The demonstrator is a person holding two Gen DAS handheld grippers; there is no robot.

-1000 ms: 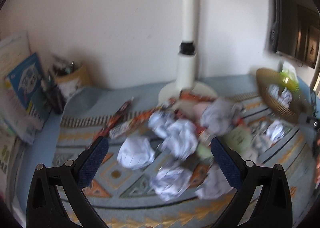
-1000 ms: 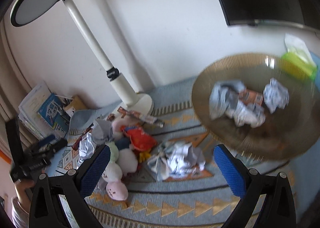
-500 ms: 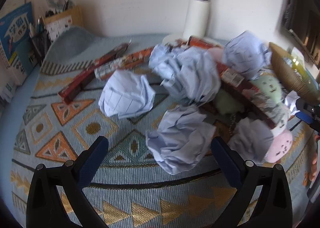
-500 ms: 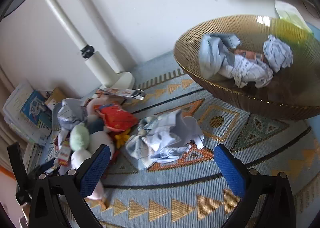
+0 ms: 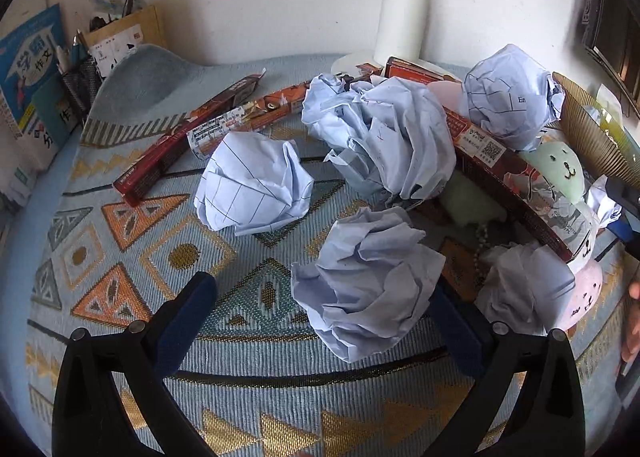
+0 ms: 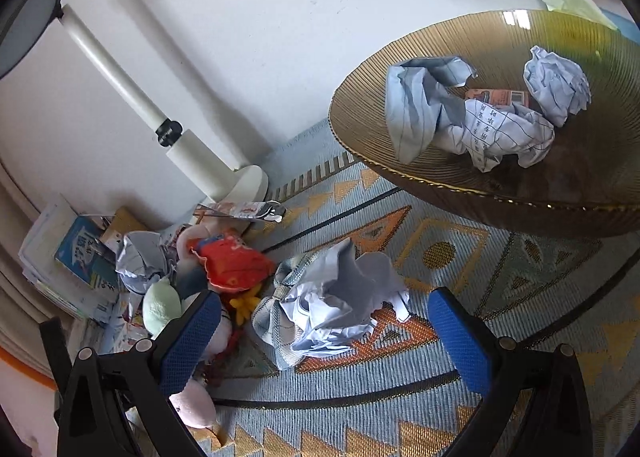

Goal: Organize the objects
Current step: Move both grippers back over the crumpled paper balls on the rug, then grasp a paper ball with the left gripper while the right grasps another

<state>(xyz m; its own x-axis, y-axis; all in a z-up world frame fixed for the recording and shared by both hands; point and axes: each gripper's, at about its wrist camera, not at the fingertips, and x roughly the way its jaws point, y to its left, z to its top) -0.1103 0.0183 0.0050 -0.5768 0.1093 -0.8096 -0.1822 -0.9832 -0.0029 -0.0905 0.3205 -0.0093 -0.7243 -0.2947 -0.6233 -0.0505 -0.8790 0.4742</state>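
Five paper balls lie before our left gripper [image 5: 324,317] on the patterned mat [image 5: 100,257], and its jaws stand wide with the nearest paper ball [image 5: 368,281] between them, not yet pinched. Behind it sit another crumpled sheet [image 5: 256,185], a bigger wad [image 5: 384,141], long red wrapper boxes [image 5: 180,149] and soft toys [image 5: 556,173], all crowded near the lamp base [image 5: 404,17]. We judge the risk here to be a lopsided close: the ball sits nearer the right finger (which it partly hides), so a squeeze could push it sideways or snag the beads beside it.

From the right wrist, our right gripper [image 6: 324,325] is also spread wide and empty, around a flattened paper wad [image 6: 336,305] on the mat. The wicker bowl [image 6: 400,161] beyond already holds several paper scraps [image 6: 480,117]. A loose, springy wad could slip out on the way to the bowl, or we might clip its rim.
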